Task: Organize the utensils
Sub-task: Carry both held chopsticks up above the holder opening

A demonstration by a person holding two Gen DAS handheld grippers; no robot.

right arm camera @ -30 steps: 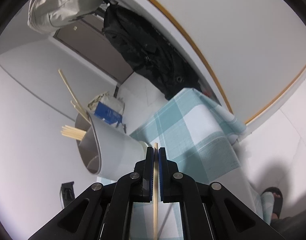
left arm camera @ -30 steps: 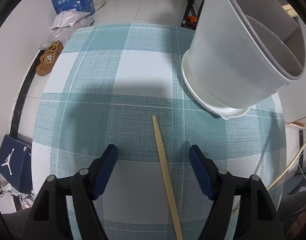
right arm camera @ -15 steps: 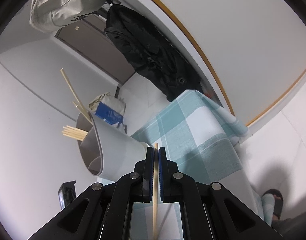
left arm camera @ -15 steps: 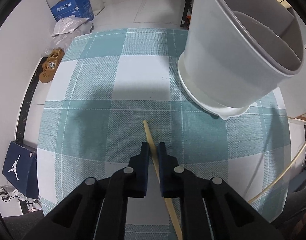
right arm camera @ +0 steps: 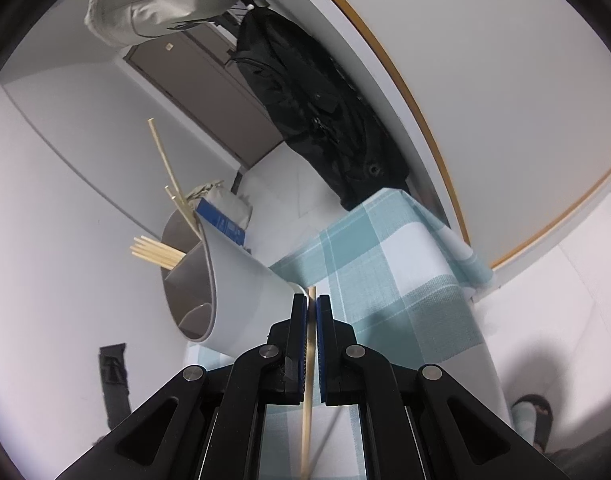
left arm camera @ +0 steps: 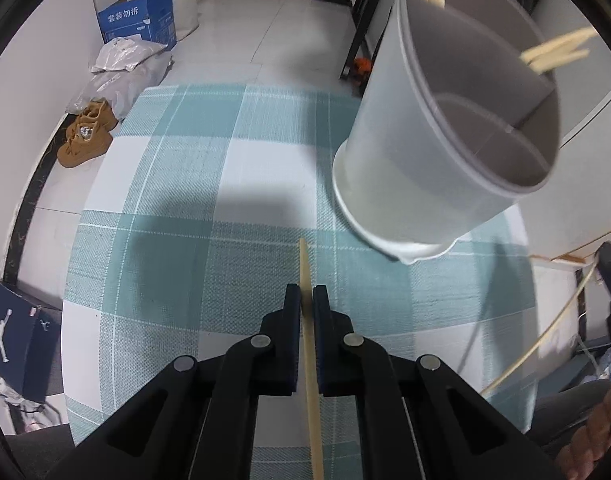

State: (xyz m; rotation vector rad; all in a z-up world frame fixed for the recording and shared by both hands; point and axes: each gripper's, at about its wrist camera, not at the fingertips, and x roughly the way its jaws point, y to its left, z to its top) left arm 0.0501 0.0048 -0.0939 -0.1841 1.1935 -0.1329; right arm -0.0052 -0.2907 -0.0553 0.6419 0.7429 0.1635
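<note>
My left gripper (left arm camera: 305, 294) is shut on a pale wooden chopstick (left arm camera: 304, 264) whose tip pokes out ahead of the pads, over the teal checked tablecloth (left arm camera: 209, 184). The grey divided utensil holder (left arm camera: 445, 152) stands on its white saucer to the upper right, with several chopsticks (left arm camera: 557, 54) in its far compartment. My right gripper (right arm camera: 312, 304) is shut on another chopstick (right arm camera: 308, 400), held up beside the utensil holder (right arm camera: 233, 288). That right gripper and its chopstick also show at the right edge of the left wrist view.
The tablecloth (right arm camera: 385, 272) drapes over the table's edges. On the floor lie brown shoes (left arm camera: 87, 136), a blue carton (left arm camera: 137, 24), plastic bags and a dark shoebox (left arm camera: 17, 336). A black jacket (right arm camera: 317, 112) hangs by a door. A sandalled foot (right arm camera: 533, 416) is at the lower right.
The left gripper's jaws closed from wide open onto the chopstick on the cloth and its view tilted up toward the holder. The right gripper stayed shut on its chopstick.
</note>
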